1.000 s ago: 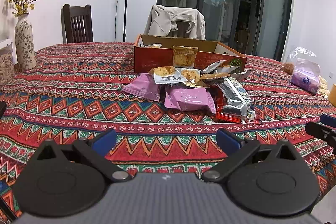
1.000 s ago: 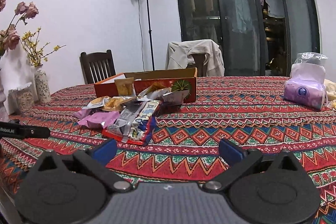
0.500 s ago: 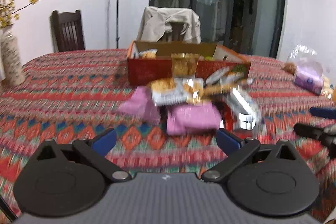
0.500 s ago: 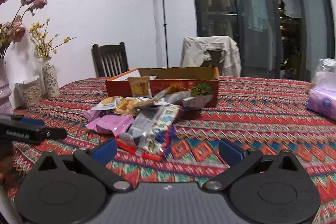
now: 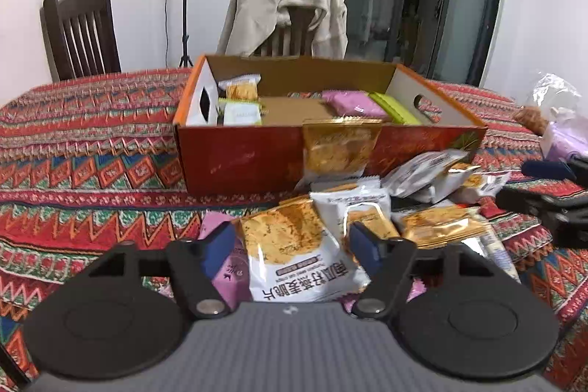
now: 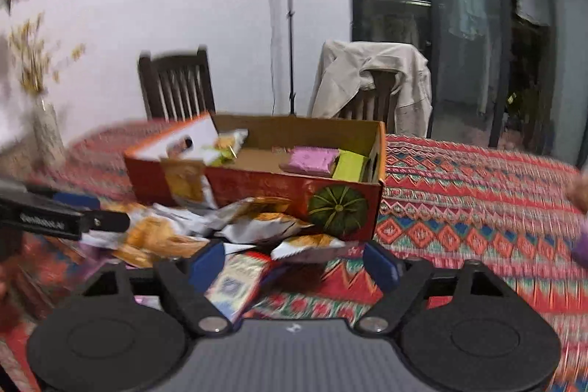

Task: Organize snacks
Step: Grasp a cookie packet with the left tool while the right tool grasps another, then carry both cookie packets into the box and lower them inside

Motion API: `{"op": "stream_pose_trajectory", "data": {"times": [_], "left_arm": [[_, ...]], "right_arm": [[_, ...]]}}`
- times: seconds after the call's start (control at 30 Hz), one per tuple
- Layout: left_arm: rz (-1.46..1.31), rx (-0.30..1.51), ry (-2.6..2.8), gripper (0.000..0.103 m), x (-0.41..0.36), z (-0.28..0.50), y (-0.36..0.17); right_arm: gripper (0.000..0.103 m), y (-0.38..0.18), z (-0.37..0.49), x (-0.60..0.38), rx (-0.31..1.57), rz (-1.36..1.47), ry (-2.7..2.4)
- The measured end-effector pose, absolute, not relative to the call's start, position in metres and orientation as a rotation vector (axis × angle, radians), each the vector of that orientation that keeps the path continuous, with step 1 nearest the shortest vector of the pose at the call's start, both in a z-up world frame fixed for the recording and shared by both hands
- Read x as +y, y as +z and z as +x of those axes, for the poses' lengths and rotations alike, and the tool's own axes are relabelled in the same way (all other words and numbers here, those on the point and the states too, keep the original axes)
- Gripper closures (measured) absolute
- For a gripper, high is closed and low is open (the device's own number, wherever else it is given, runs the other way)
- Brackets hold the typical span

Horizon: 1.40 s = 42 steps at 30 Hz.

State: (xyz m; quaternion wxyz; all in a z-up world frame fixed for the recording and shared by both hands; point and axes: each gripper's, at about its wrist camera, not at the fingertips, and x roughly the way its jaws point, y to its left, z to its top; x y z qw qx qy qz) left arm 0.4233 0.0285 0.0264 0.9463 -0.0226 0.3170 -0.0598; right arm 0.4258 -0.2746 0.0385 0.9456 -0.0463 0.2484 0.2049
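Note:
A red cardboard box (image 5: 250, 153) (image 6: 264, 186) stands open on the patterned tablecloth, with a pink packet (image 5: 352, 103), a green packet (image 5: 395, 107) and white packets (image 5: 240, 101) inside. A pile of snack packets lies in front of it. My left gripper (image 5: 292, 247) hovers over the pile, its jaws closing around a white and gold crisp packet (image 5: 294, 256); the pads do not visibly press on it. My right gripper (image 6: 294, 266) is at the pile's right end, jaws closing over a white packet (image 6: 308, 247) and a red-blue packet (image 6: 239, 278), gripping neither.
A gold packet (image 5: 338, 146) leans on the box front. At the right of the left wrist view, a plastic bag with purple tissues (image 5: 566, 131). A vase of flowers (image 6: 46, 135) stands far left. Behind the table are a dark chair (image 5: 79, 32) and a chair draped with a jacket (image 5: 286, 13).
Both grippers have moved forward across the table to the snack pile and the box, whose inside now shows. Both pairs of jaws have narrowed from wide open.

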Motion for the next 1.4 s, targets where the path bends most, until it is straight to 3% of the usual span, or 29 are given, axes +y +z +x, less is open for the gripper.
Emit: {"op": "stream_pose_trajectory", "data": {"times": [0.17, 0.23, 0.3, 0.43, 0.57, 0.7, 1.0, 1.4], "left_arm": [[-0.064, 0.606, -0.149, 0.05, 0.035, 0.421, 0.021], [-0.063, 0.593, -0.149, 0.053, 0.036, 0.418, 0.02], [-0.054, 0.587, -0.145, 0.058, 0.036, 0.417, 0.021], [-0.042, 0.588, -0.149, 0.058, 0.037, 0.414, 0.023], [-0.02, 0.598, -0.149, 0.051, 0.033, 0.414, 0.018], [0.039, 0.576, -0.141, 0.062, 0.027, 0.409, 0.019], [-0.018, 0.536, -0.086, 0.063, 0.038, 0.392, 0.038], [-0.185, 0.467, -0.081, 0.062, 0.054, 0.29, 0.076]], "right_arm": [[0.035, 0.025, 0.478, -0.258, 0.593, -0.198, 0.455], [0.048, 0.017, 0.492, -0.26, 0.633, -0.183, 0.477], [0.051, 0.008, 0.499, -0.266, 0.661, -0.129, 0.505], [0.051, 0.0, 0.494, -0.276, 0.681, -0.115, 0.503], [0.051, -0.006, 0.492, -0.282, 0.681, -0.099, 0.495], [0.053, -0.006, 0.491, -0.283, 0.669, -0.12, 0.472], [0.056, 0.008, 0.483, -0.297, 0.621, -0.122, 0.384], [0.056, 0.037, 0.341, -0.335, 0.516, 0.044, 0.374]]}}
